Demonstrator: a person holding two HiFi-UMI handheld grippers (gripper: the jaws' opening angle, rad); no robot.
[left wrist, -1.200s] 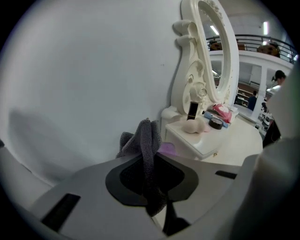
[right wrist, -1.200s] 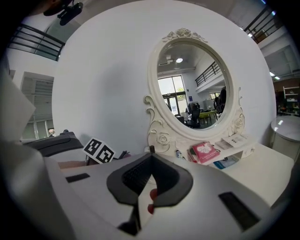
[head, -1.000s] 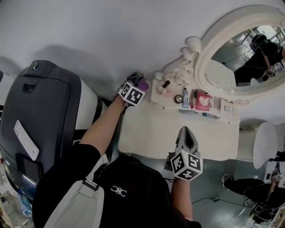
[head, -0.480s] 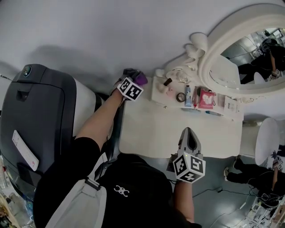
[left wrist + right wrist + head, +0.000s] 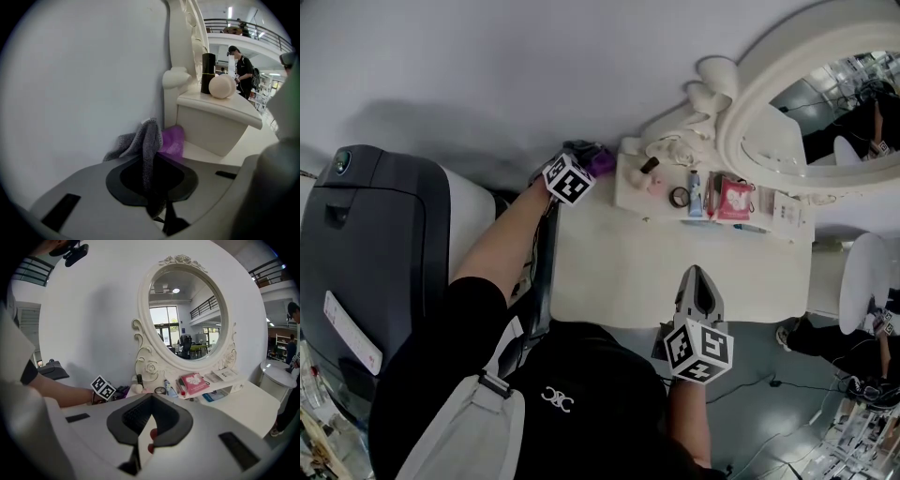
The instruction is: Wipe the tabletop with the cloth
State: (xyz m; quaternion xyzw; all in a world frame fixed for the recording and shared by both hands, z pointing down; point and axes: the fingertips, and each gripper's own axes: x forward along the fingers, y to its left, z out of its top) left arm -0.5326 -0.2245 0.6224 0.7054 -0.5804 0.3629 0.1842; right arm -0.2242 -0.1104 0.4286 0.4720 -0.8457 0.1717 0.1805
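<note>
Cloth (image 5: 149,140): grey knit with a purple part beyond it, bunched and hanging limp. Its grey fold is clenched between the left tongs (image 5: 154,185). Versus 1.0 s ago, the left tongs and cloth sit further into the back corner of the counter (image 5: 619,272), close to the wall. The purple end lies on the counter just ahead of these tongs, beside the raised shelf (image 5: 220,117) to their right. Right tongs (image 5: 696,275) unchanged: closed on nothing, over the counter's near edge, well apart from the cloth.
</note>
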